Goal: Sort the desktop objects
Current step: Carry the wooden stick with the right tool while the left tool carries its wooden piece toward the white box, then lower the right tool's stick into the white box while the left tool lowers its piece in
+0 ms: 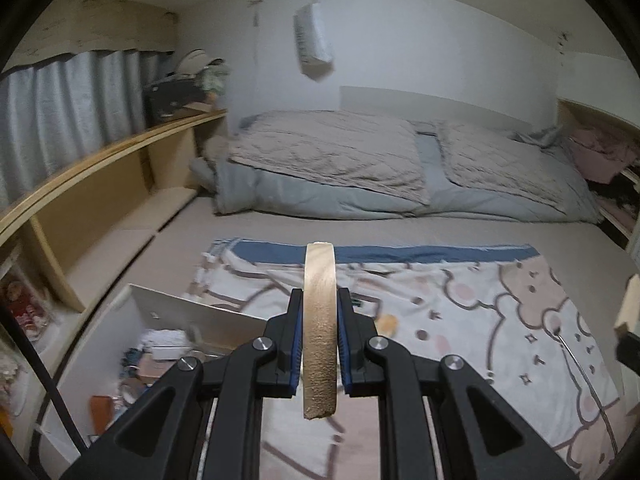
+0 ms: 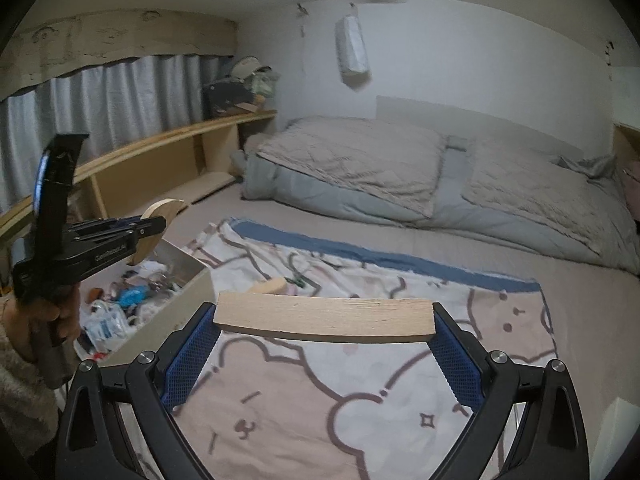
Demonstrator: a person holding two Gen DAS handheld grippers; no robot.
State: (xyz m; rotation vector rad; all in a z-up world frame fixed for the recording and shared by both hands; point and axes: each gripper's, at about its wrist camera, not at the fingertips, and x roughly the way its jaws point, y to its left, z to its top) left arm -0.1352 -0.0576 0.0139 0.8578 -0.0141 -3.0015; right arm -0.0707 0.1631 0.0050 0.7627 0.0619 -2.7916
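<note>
Left gripper [image 1: 320,344] clamped edge-on across a curved pale wooden arc piece [image 1: 319,332], held in the air. Right gripper [image 2: 325,344] grips a flat curved pale wood block [image 2: 324,317] by its ends. Open white box of mixed clutter [image 2: 188,276] sits below-left of both. Neither piece binned yet; one small wooden piece [image 2: 272,286] left on the cartoon-bear blanket [image 2: 360,400] ahead.
</note>
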